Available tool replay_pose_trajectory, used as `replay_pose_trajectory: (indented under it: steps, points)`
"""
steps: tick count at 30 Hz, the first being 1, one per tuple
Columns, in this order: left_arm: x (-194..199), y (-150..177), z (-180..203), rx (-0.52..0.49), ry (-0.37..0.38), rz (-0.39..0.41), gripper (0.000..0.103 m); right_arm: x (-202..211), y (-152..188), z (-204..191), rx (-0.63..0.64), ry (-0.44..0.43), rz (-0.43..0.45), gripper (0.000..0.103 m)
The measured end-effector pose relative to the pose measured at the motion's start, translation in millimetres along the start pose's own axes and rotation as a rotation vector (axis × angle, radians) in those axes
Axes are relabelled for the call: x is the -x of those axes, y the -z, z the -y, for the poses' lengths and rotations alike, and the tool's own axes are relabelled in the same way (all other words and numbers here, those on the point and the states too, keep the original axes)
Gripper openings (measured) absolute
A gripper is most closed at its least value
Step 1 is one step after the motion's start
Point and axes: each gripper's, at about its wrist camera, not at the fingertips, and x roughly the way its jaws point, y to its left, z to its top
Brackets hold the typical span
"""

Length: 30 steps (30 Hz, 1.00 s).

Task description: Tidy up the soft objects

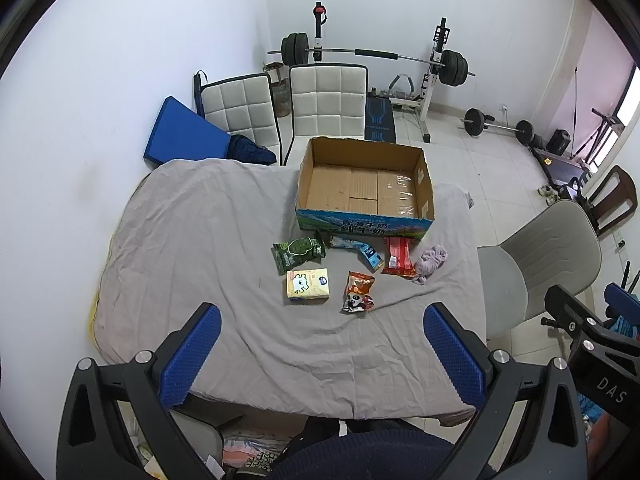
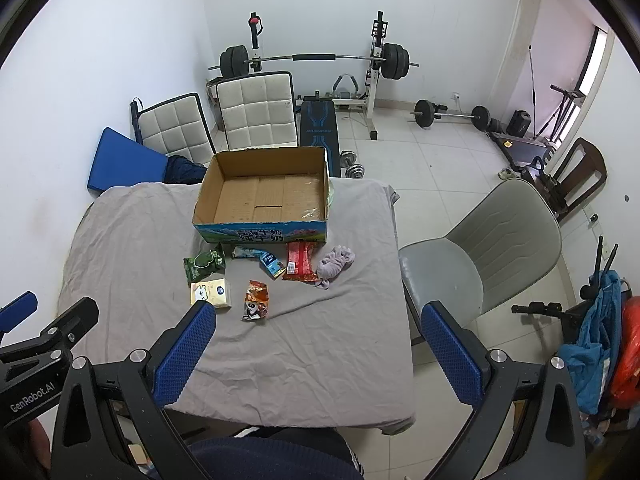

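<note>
An open, empty cardboard box (image 1: 320, 168) (image 2: 216, 196) stands at the far side of a grey-covered table (image 1: 192, 240) (image 2: 132, 240). In front of it lie a green packet (image 1: 298, 252) (image 2: 204, 266), a blue packet (image 1: 358, 249) (image 2: 262, 258), a red packet (image 1: 398, 256) (image 2: 300, 266), a lilac cloth (image 1: 430, 262) (image 2: 335, 265), a yellow tissue pack (image 1: 308, 285) (image 2: 211, 294) and an orange snack bag (image 1: 359, 291) (image 2: 256, 300). My left gripper (image 1: 322, 320) is open and empty above the near table edge. My right gripper (image 2: 318, 322) is open and empty, beside it.
A grey chair (image 1: 548, 264) (image 2: 492, 248) stands right of the table. Two white padded chairs (image 1: 328, 100) (image 2: 256, 108) and a blue mat (image 1: 180, 134) stand behind it. A barbell rack (image 1: 436, 60) and weights are at the back wall.
</note>
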Motion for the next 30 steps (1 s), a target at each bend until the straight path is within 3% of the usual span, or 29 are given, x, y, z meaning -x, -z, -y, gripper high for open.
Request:
replay_pose_trajectory:
  steps: [12, 17, 21, 30]
  points:
    - [1, 2, 2, -0.007, 0.004, 0.009, 0.103, 0, 0, 0, -0.004, -0.001, 0.004, 0.103]
    - [-9, -2, -2, 0.012, 0.001, 0.011, 0.103, -26, -4, 2, -0.025, -0.027, -0.039, 0.103]
    - [-49, -12, -18, 0.053, -0.037, -0.036, 0.103, -89, -9, -2, -0.035, -0.062, -0.145, 0.103]
    - [-219, -5, -59, 0.115, -0.095, -0.337, 0.103, -303, 23, -52, 0.009, -0.137, -0.474, 0.103]
